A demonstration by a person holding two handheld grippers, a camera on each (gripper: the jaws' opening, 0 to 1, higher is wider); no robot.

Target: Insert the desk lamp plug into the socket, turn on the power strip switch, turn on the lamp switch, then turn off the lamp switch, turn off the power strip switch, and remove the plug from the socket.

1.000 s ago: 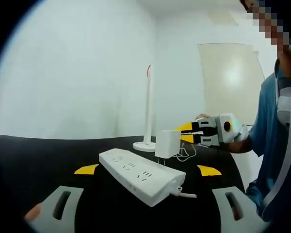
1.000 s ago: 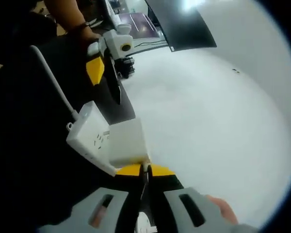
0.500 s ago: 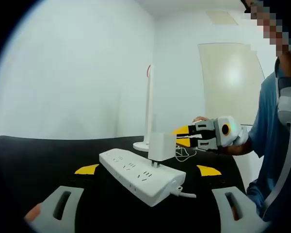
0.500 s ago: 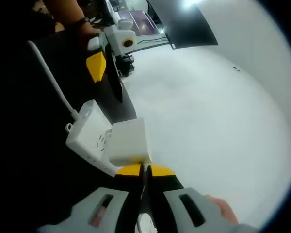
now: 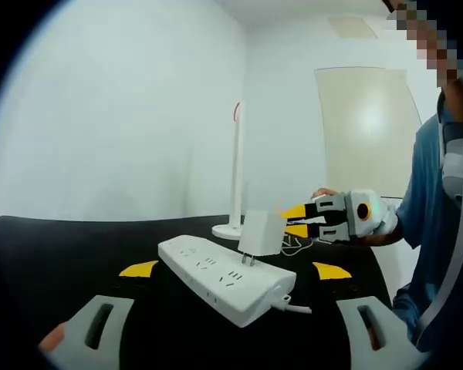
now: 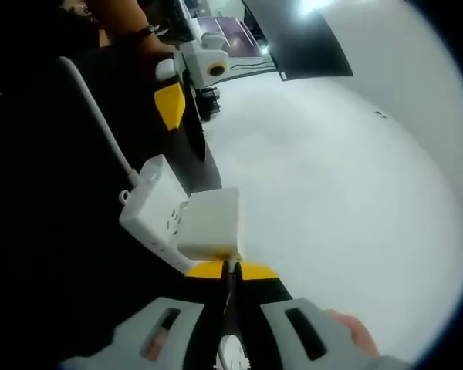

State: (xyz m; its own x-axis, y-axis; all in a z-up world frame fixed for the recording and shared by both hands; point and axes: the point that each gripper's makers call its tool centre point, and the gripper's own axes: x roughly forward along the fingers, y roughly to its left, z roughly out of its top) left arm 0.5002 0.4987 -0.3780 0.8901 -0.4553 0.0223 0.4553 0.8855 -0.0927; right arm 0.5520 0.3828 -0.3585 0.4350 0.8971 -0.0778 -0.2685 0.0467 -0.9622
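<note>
The main risk is a skewed insertion: the plug (image 5: 261, 233) sits slightly tilted over the power strip (image 5: 225, 277), so if the prongs are not square to the socket holes they may jam, or a downward push may slide the unbraced strip along the black counter (image 5: 54, 254). A pinch this close to the plug's rear edge could also let it pivot or slip out.

The right gripper (image 6: 231, 266) has its yellow-tipped fingers pressed onto the back of the white plug block, which stands straight ahead of them, its prongs touching or just entering the strip's top (how deep, I cannot tell). The left gripper (image 5: 235, 271) hangs with fingers spread wide apart, empty, the strip lying between and beyond them. The lamp (image 5: 235, 177) stands behind the strip.
</note>
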